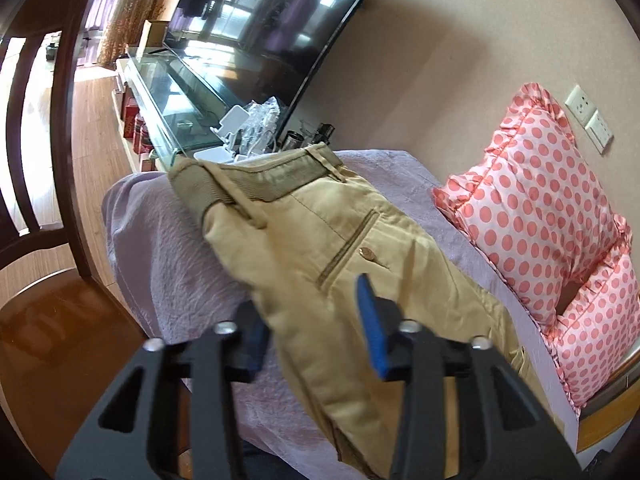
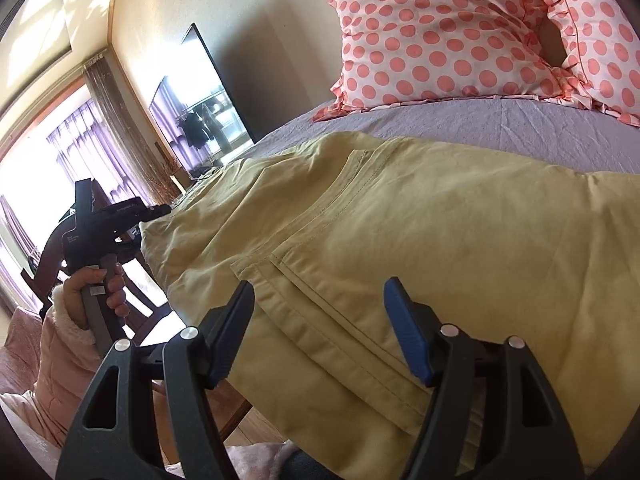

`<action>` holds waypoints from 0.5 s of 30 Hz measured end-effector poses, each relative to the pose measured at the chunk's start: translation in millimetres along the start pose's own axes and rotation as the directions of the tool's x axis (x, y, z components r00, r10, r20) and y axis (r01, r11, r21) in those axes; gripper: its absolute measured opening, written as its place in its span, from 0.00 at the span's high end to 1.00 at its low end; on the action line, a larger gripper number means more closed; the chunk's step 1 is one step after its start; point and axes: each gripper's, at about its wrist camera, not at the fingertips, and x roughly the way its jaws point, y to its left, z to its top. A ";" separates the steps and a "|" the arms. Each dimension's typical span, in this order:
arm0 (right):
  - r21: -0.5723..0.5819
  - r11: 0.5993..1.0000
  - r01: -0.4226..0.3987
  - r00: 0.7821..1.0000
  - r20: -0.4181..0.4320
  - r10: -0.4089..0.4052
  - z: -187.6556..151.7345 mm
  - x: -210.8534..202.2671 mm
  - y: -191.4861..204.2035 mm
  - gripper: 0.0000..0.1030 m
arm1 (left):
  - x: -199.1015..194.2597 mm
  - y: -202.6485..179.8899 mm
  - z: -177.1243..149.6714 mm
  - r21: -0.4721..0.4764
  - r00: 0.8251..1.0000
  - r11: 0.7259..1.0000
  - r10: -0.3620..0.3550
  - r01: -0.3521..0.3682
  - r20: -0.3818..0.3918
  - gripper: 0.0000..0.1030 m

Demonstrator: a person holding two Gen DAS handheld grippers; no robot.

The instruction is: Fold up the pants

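Now khaki pants point(image 1: 320, 240) on lilac sheet point(image 1: 168, 248), both grippers point(image 2: 320, 332) spread

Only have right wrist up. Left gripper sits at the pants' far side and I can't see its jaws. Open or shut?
Observer: Open. The left wrist view shows the left gripper with jaws spread and pants fabric between them, not clamped.
Operator: Which part of the pants?
Observer: Just short of the back pocket, which faces up with its button showing.
Operator: Waistband?
Observer: The waistband lies at the far end of the purple cover, toward the glass TV stand.
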 end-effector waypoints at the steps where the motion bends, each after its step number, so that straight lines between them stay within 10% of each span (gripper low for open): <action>1: 0.010 1.000 -0.006 1.000 0.009 0.006 -0.2 -4.1 -2.8 0.31 | -2.0 -0.7 1.9 0.000 1.000 1.000 -0.013 0.013 0.013 0.85; 5: 0.050 0.999 -0.010 0.998 0.065 0.006 -0.9 -26.8 -17.8 0.30 | -16.6 -36.1 9.1 0.129 0.997 0.992 -0.015 0.005 0.072 0.91; 9: 0.114 0.993 0.019 0.987 0.155 -0.037 -4.3 -62.7 -42.6 0.28 | -45.0 -115.6 5.5 0.346 0.980 0.932 -0.161 0.111 0.118 0.94; 12: 0.190 0.980 0.065 0.967 0.232 -0.109 -10.2 -97.4 -69.1 0.28 | -70.3 -192.2 -25.2 0.538 0.943 0.807 -0.326 0.243 0.063 0.94; 15: 0.297 0.948 0.115 0.934 0.292 -0.205 -20.5 -133.0 -98.2 0.26 | -91.4 -258.5 -81.0 0.672 0.870 0.613 -0.484 0.417 -0.099 0.93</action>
